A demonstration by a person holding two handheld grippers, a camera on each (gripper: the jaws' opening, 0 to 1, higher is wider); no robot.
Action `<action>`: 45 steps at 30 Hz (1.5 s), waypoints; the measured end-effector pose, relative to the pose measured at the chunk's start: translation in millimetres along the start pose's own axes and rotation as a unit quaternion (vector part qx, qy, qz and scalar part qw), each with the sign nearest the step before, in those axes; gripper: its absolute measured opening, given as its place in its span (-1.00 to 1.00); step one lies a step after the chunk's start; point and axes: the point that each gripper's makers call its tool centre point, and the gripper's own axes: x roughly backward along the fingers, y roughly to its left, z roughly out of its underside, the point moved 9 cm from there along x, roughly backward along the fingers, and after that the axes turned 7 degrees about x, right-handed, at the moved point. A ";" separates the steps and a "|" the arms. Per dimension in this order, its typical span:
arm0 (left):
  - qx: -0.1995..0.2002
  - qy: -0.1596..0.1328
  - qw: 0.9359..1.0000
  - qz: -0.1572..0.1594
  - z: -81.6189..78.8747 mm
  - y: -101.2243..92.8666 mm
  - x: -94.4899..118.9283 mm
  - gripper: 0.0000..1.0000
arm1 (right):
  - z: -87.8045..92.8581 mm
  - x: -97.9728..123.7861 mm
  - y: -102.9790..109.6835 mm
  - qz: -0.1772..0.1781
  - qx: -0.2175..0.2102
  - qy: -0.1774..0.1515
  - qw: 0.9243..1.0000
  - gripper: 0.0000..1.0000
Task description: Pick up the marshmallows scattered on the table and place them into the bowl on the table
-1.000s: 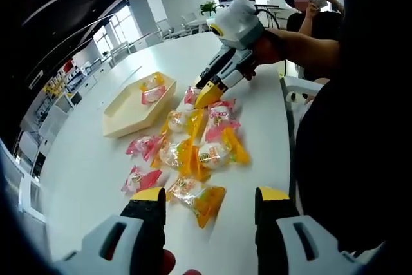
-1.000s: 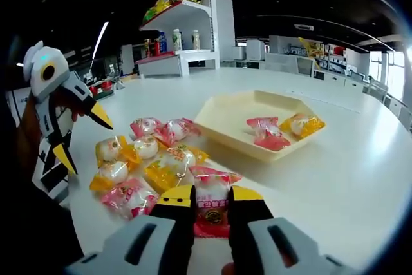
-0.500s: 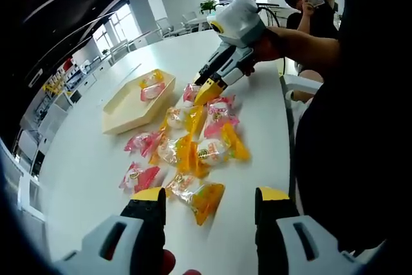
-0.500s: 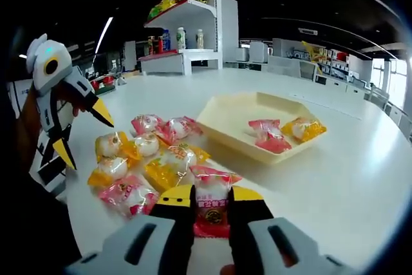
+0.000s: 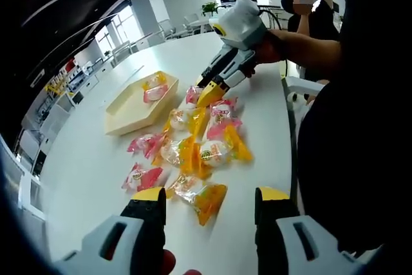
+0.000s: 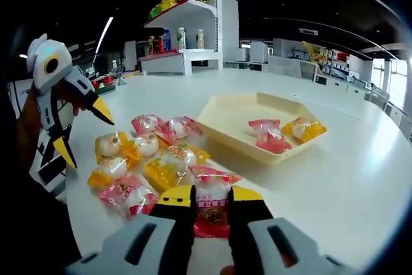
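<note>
The bowl is a pale yellow shallow tray on the white table, with a pink and an orange wrapped marshmallow inside. Several pink and orange marshmallows lie clustered beside it. At that cluster's edge, my right gripper is shut on a pink marshmallow. My left gripper stands open at the near end of the cluster, and an orange marshmallow lies just ahead of its jaws.
A person's arm holds the right gripper. Another person stands beyond the table's far edge. Shelves with goods stand behind the table. Bare white tabletop spreads around the bowl.
Both grippers keep their places; the right one stays shut on the pink marshmallow. Only small camera shifts show, and the person at the back moves their arms.
</note>
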 end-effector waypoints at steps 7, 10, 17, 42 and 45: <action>-0.001 0.002 1.000 0.001 0.6 -1.1 -0.2 0.11 | 0.3 -0.3 -0.6 -0.001 -0.001 -0.004 1.000 -0.60; -0.001 0.002 1.000 0.002 0.5 -1.3 -0.2 0.11 | 0.4 -0.2 -0.6 0.003 -0.005 -0.006 1.000 -0.60; 0.000 0.005 1.000 0.002 1.5 -1.4 -0.5 0.12 | -0.3 -0.2 1.8 0.010 0.016 -0.010 1.000 -0.60; 0.000 0.006 1.000 0.003 1.6 0.2 -1.3 0.11 | -6.5 3.6 1.0 0.007 0.041 -0.032 0.999 -0.61; -0.002 0.005 1.000 0.003 0.7 0.3 -1.4 0.11 | -8.3 5.2 0.7 0.008 0.043 -0.039 0.998 -0.61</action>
